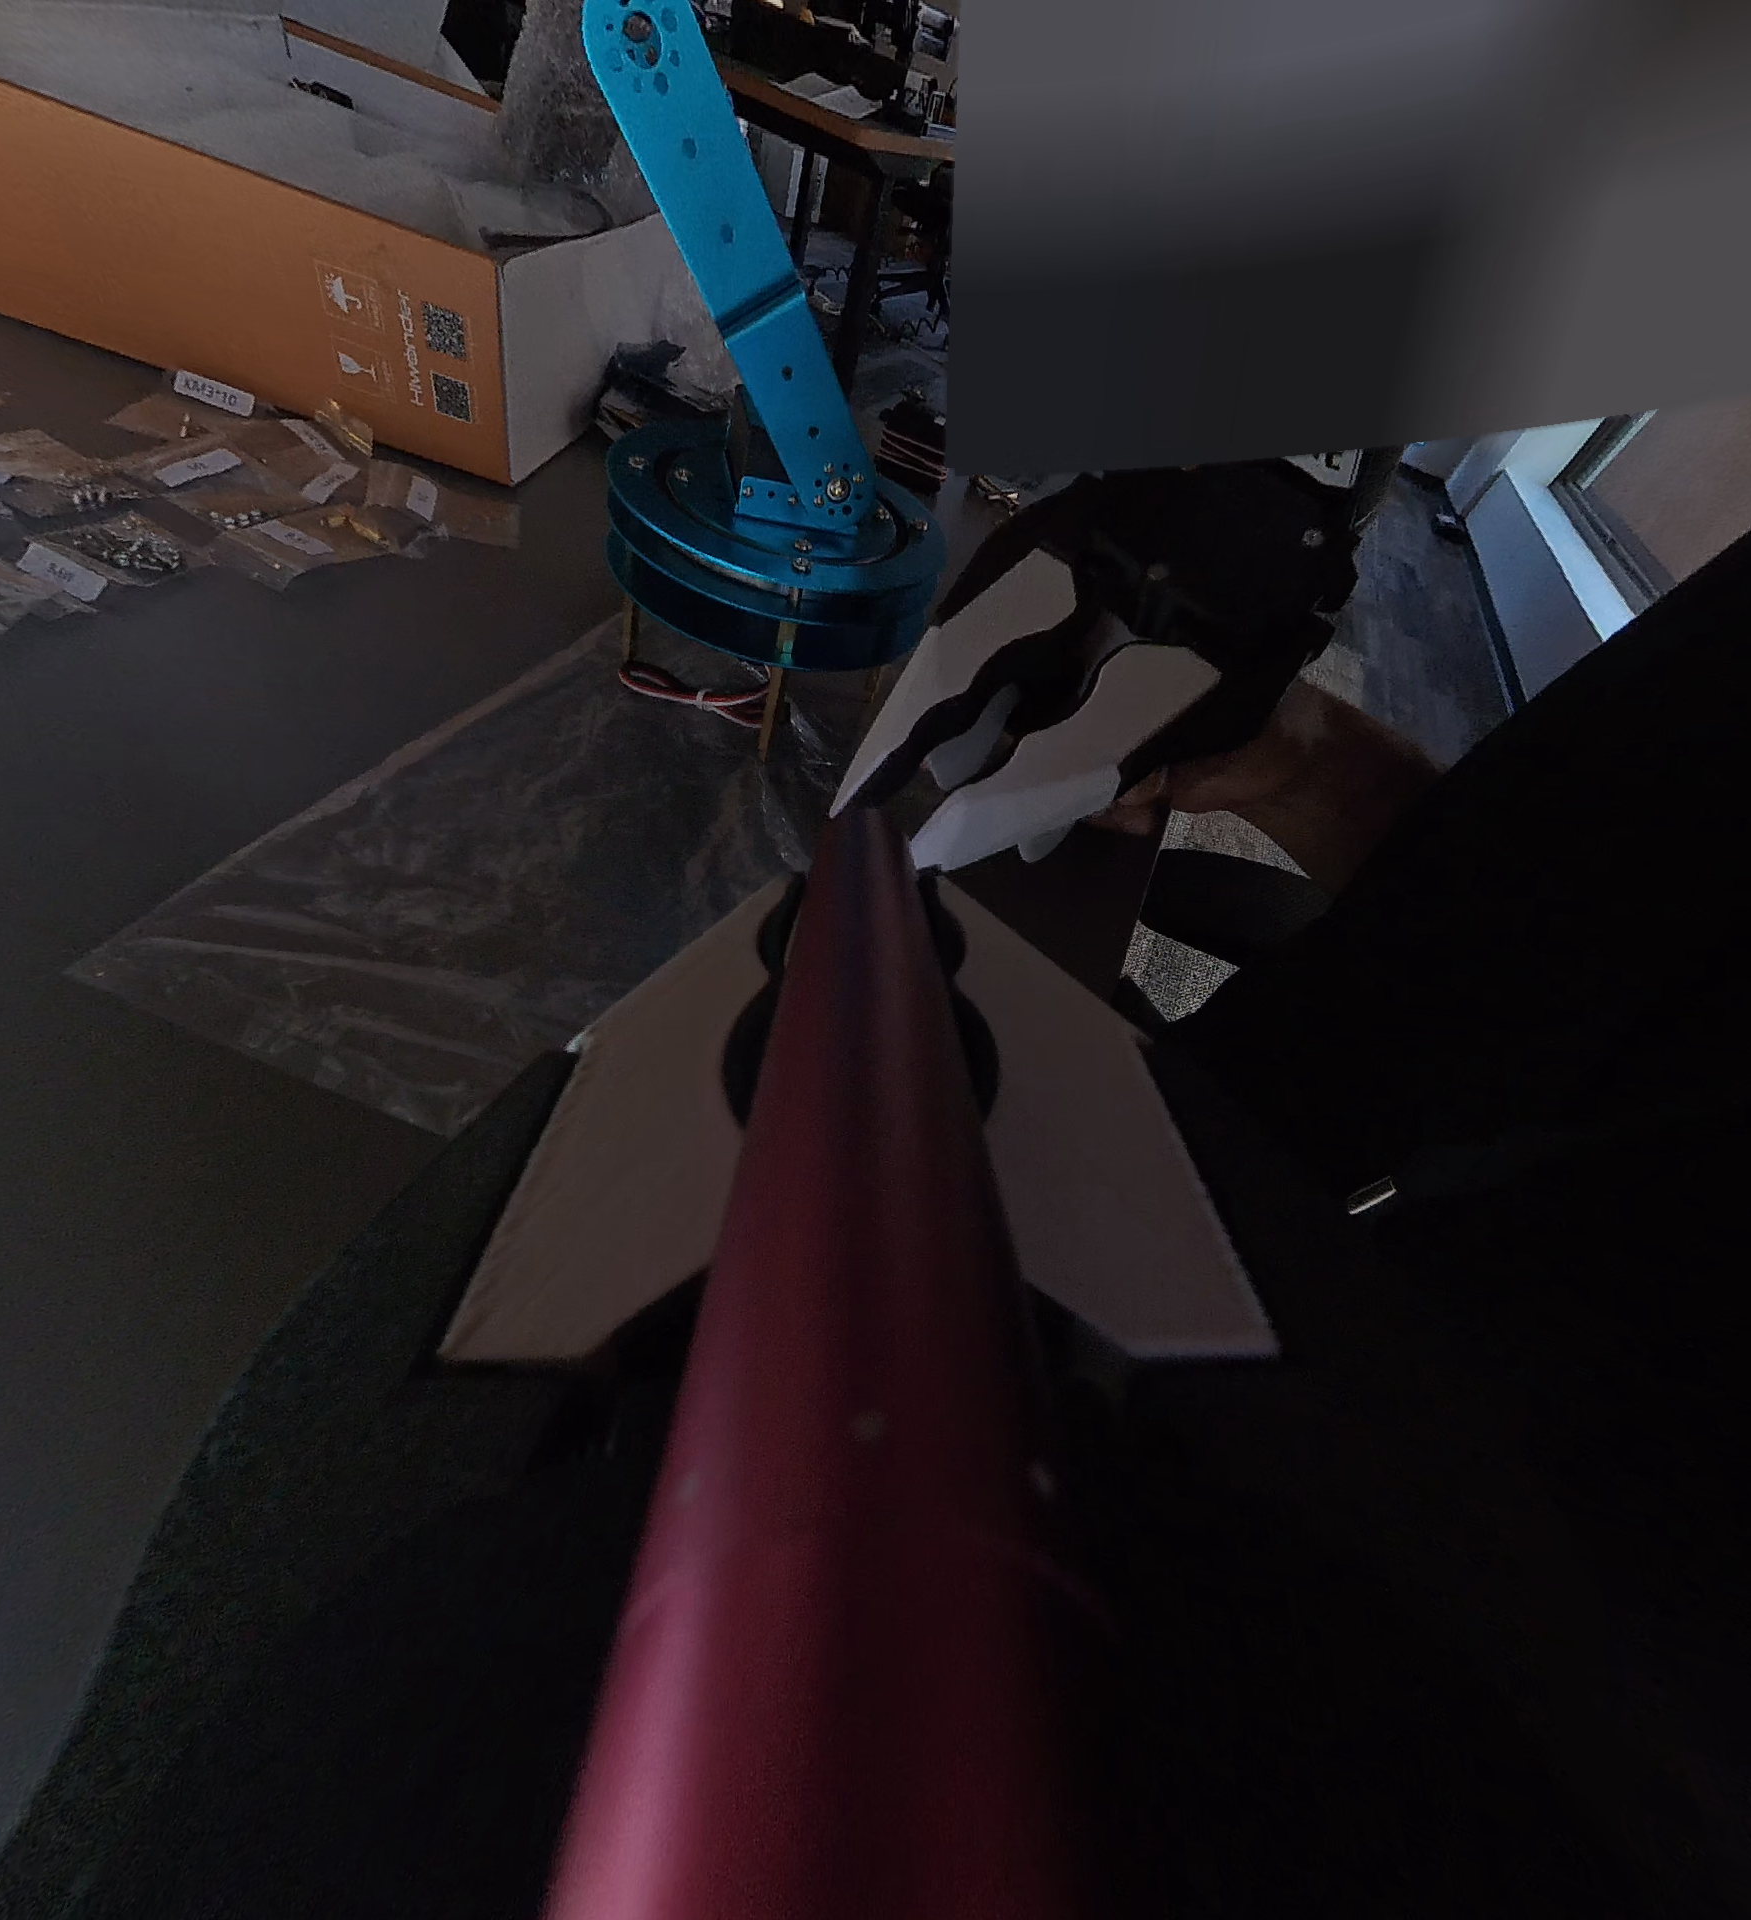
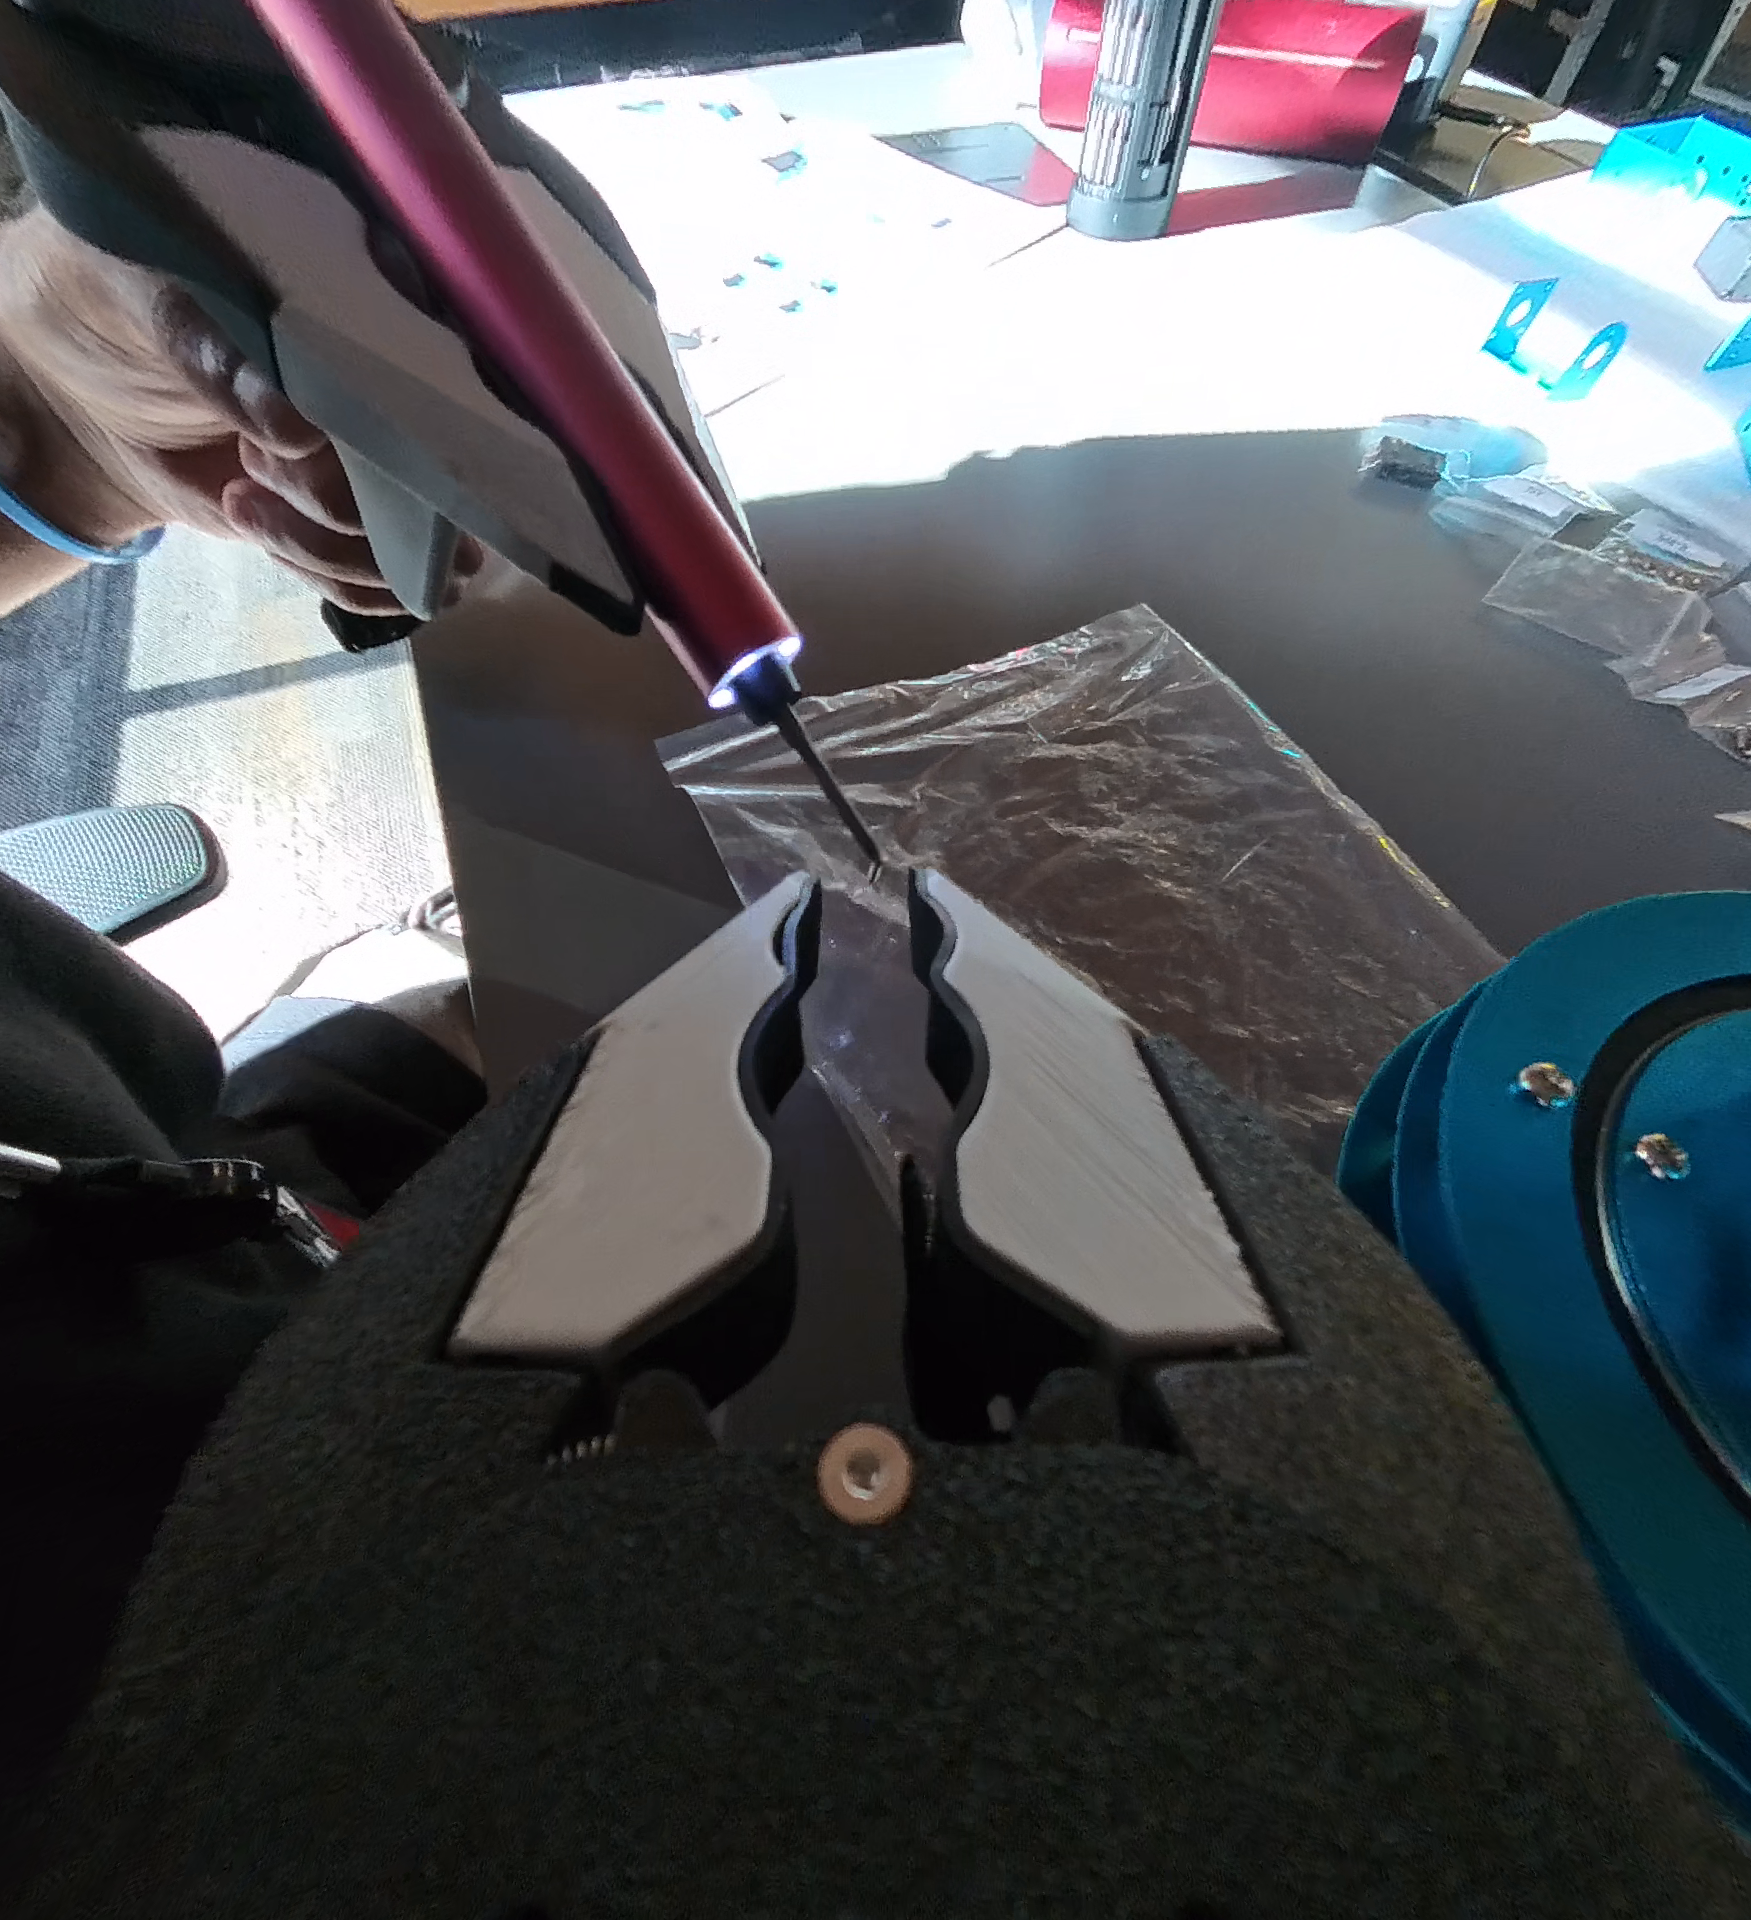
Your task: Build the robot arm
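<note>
Left gripper (image 1: 855,883) is clenched around a red screwdriver (image 1: 850,1247), whose barrel runs straight out between my fingers and fills the middle of the left wrist view. From the right wrist view I see that same screwdriver (image 2: 538,343) slanting down from the upper left. A ring of light glows at its nose and its thin bit points down at the clear plastic bag (image 2: 1110,810) lying flat on the dark table (image 2: 1266,540). The tip of the bit sits just beside the fingertips of my right gripper (image 2: 863,904). That gripper is released: its jaws stand a little apart and only the bag shows through the gap. There may be a tiny speck at the very tip of the bit, but it is too small to tell. A person's hand (image 2: 123,416) wraps the left gripper's handle. Close on my right is the blue round base (image 2: 1577,1247), apart from both grippers. In the left wrist view the base (image 1: 777,561) stands on short legs past the bag, with a blue arm (image 1: 705,208) rising from it. Behind that is an orange box (image 1: 175,239), with small bags of screws (image 1: 123,540) spread in front of it.
</note>
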A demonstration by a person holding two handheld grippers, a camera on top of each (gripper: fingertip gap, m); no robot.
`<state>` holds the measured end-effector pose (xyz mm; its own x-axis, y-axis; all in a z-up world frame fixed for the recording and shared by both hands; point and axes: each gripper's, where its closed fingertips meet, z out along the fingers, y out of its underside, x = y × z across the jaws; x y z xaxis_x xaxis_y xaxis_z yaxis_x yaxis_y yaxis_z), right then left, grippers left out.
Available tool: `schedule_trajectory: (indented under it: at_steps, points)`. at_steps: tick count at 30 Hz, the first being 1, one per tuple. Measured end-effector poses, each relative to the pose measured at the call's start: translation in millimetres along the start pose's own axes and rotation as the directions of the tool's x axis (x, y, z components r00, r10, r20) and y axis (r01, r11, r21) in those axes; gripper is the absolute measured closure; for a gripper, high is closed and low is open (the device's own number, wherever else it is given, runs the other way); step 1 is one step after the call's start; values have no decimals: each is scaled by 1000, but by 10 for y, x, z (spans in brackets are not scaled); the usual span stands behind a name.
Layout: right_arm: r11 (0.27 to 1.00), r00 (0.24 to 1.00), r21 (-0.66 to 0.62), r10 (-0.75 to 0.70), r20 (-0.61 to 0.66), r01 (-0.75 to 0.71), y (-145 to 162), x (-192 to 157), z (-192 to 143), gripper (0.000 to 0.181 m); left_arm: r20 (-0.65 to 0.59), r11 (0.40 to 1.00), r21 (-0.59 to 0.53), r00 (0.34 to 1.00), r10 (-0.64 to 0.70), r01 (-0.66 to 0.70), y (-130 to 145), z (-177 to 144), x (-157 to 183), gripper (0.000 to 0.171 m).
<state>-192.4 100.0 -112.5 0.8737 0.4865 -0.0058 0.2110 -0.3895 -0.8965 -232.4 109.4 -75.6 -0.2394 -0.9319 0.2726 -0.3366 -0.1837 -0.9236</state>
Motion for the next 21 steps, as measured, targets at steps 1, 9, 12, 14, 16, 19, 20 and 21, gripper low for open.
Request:
schedule_trajectory:
  at_steps: [1,9,12,14,16,19,20,21]
  points:
    - [1000,1000,10,12,4,-12,-14,3,-9,167,-3,1000,3,1000,-3,3,-5,0,7,151]
    - [1000,1000,16,6,-2,-6,-12,9,-15,180,-7,1000,-3,1000,-1,1,8,11,32,150]
    - [1000,1000,12,-4,-9,4,0,16,-17,181,-4,1000,0,1000,2,-2,-3,-2,28,151]
    - [1000,1000,7,-7,-13,7,9,24,-16,180,3,1000,3,1000,2,-2,-15,-25,9,151]
    - [1000,1000,12,-6,-14,7,4,28,-22,181,1,1000,3,1000,-2,2,-12,-39,-1,151]
    - [1000,1000,21,-8,-4,8,-15,12,-30,181,-8,1000,0,1000,-7,7,5,-37,6,150]
    - [1000,1000,19,-13,-4,13,-12,9,-29,181,-3,1000,-3,1000,-2,2,10,-33,5,150]
    - [1000,1000,18,-17,-4,17,-11,4,-28,181,-1,1000,-5,1000,5,-5,11,-30,10,151]
